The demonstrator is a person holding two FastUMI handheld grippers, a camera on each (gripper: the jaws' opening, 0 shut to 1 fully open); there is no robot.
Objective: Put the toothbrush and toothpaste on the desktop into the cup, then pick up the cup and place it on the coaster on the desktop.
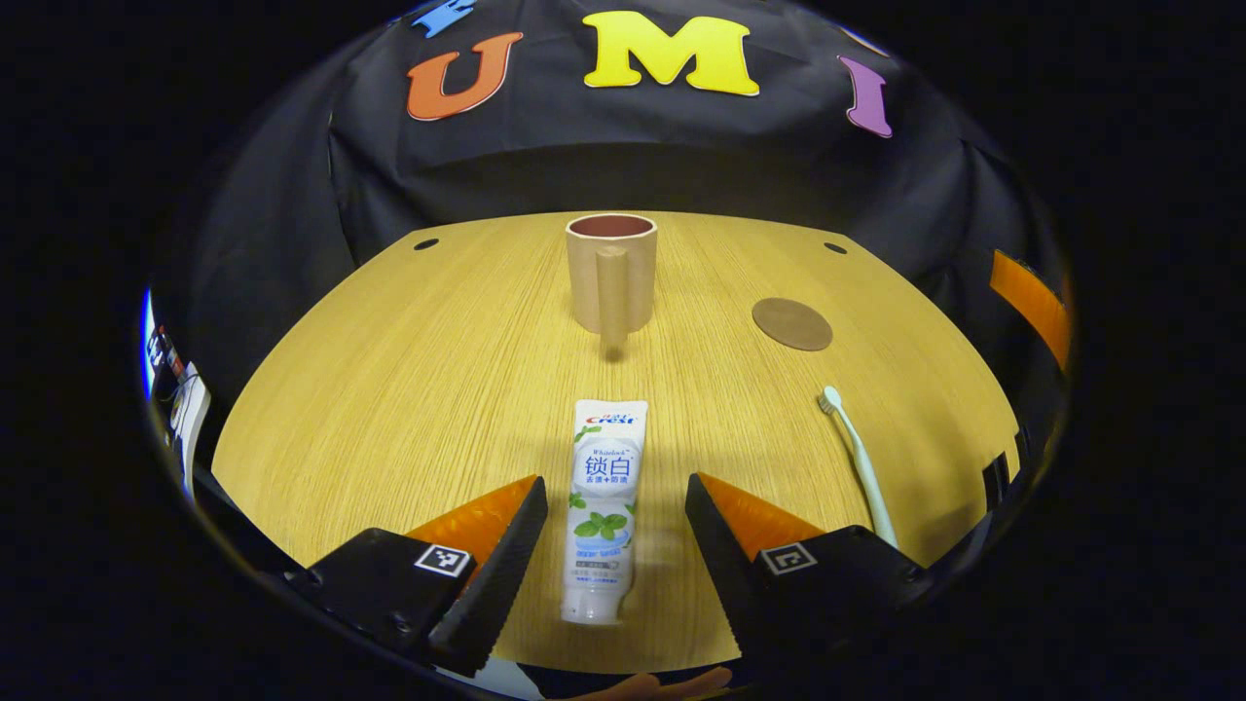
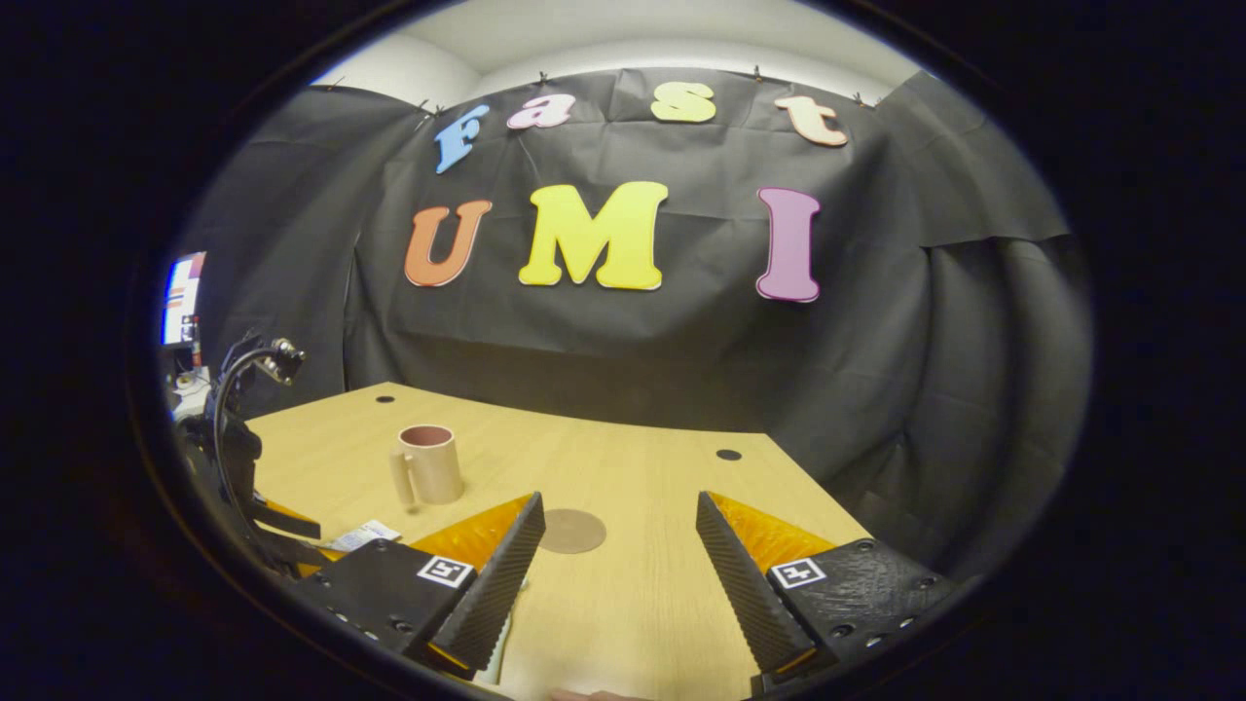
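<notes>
Toothpaste, a white soft plastic tube (image 1: pixel 604 506), is lying flat on the wooden table (image 1: pixel 389 389) between the left tongs (image 1: pixel 615 511), which are gaping wide; it should be yielding, so gripping mid-body looks safest. A slim white toothbrush (image 1: pixel 859 458) is lying rightward. Beyond are sitting a brown round coaster (image 1: pixel 791 323) and the upright beige mug-like cup (image 1: pixel 611 273). The right tongs (image 2: pixel 618 531) are hanging wide, holding nothing.

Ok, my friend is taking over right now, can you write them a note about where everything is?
Left hand-held gripper: open, poised around the toothpaste, which lies flat on the desktop; not gripping it.
Right hand-held gripper: open, holding nothing, aimed toward the coaster.
Toothbrush: lying flat, near the coaster.
Cup: upright, off the coaster.
Done: nothing yet.
Left: toothpaste and toothbrush into the cup, then cup onto the coaster.
</notes>
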